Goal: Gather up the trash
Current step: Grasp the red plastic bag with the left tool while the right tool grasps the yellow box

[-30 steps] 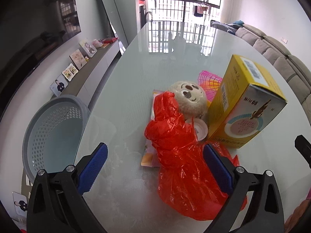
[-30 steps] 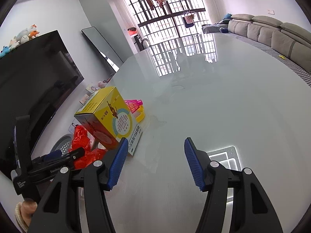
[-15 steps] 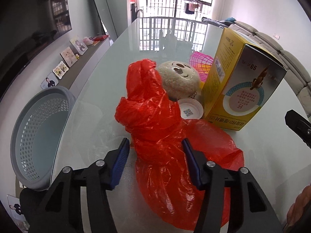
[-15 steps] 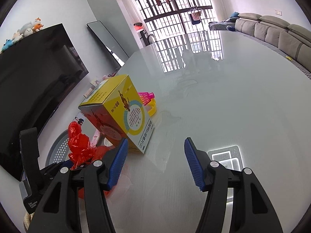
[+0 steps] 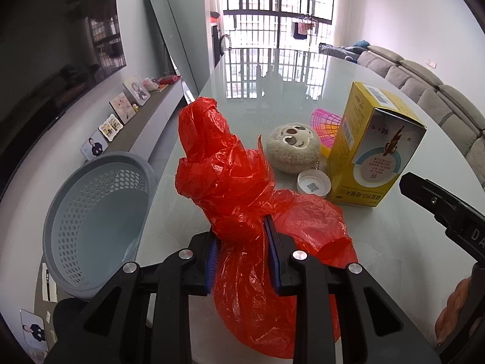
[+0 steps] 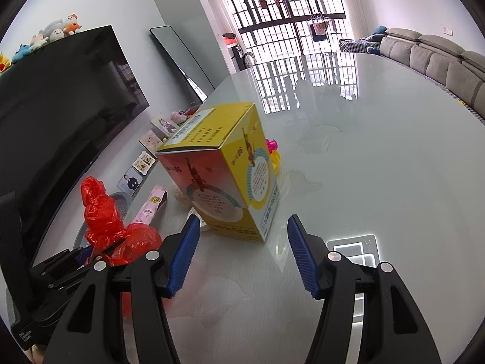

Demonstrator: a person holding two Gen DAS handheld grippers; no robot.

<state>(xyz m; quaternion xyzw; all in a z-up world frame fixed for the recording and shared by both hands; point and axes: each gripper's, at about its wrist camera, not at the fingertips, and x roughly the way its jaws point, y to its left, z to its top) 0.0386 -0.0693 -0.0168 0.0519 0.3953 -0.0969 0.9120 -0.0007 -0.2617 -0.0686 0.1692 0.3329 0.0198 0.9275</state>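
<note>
My left gripper [image 5: 241, 239] is shut on a crumpled red plastic bag [image 5: 224, 170], pinching its bunched middle; the bag's top stands up and its lower part trails on the glass table [image 5: 394, 242]. The bag also shows in the right wrist view [image 6: 103, 212]. A grey perforated trash basket [image 5: 91, 221] stands beside the table's left edge, below table height. My right gripper [image 6: 242, 242] is open and empty, just in front of a yellow carton [image 6: 224, 176].
Behind the bag lie a beige round plush face [image 5: 292, 148], a white bottle cap [image 5: 313, 183], a pink-and-yellow plastic mesh item [image 5: 327, 121] and the yellow carton [image 5: 372, 148]. A pink sachet [image 6: 150, 207] lies near the table's left edge.
My left gripper has closed from wide open onto the red bag and lifted its bunched part. My right gripper has moved closer to the yellow carton and stays open.
</note>
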